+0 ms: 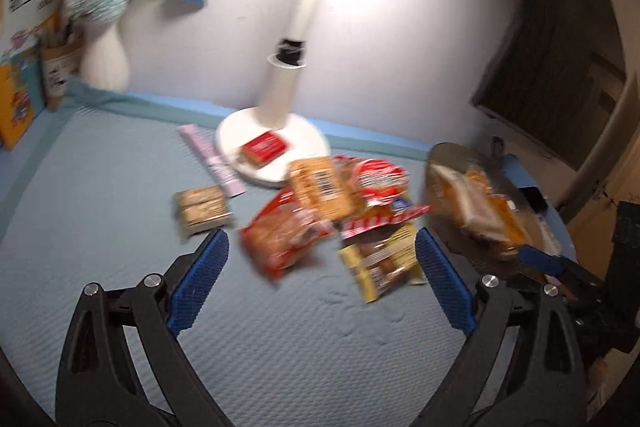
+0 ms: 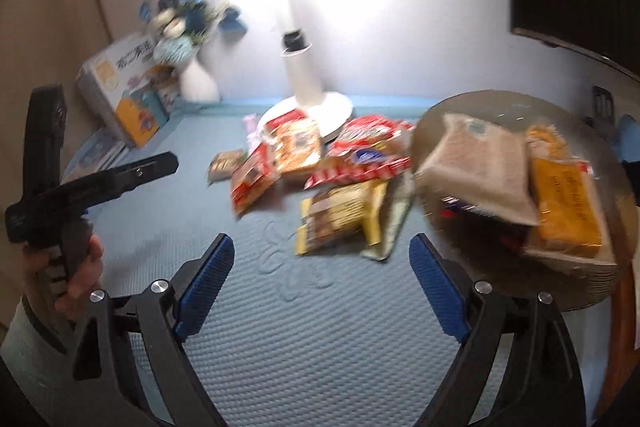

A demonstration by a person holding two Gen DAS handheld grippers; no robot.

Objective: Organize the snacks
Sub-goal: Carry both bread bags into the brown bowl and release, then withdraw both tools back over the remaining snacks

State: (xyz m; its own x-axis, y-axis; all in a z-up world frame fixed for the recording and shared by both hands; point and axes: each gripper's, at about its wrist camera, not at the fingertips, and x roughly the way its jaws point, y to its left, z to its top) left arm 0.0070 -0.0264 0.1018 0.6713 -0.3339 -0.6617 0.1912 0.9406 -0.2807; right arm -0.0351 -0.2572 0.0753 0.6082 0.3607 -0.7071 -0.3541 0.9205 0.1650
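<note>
A loose pile of snack packets lies on the blue mat: a red packet (image 1: 284,235), a yellow one (image 1: 380,259), an orange one (image 1: 320,187) and a red-and-white one (image 1: 380,183). A small brown packet (image 1: 202,209) lies apart to the left. My left gripper (image 1: 320,235) is open just short of the pile, holding nothing. My right gripper (image 2: 320,239) is also open and empty, in front of the yellow packet (image 2: 344,219). To the right, a round glass plate (image 2: 480,103) holds a beige packet (image 2: 480,167) and an orange packet (image 2: 568,203). Both views are motion-blurred.
A white lamp base (image 1: 308,139) behind the pile carries a small red packet (image 1: 264,147), with a pink stick pack (image 1: 212,159) beside it. A white vase (image 1: 104,63) and boxes (image 1: 20,107) stand at the back left. A hand (image 2: 80,267) holds the left tool's handle.
</note>
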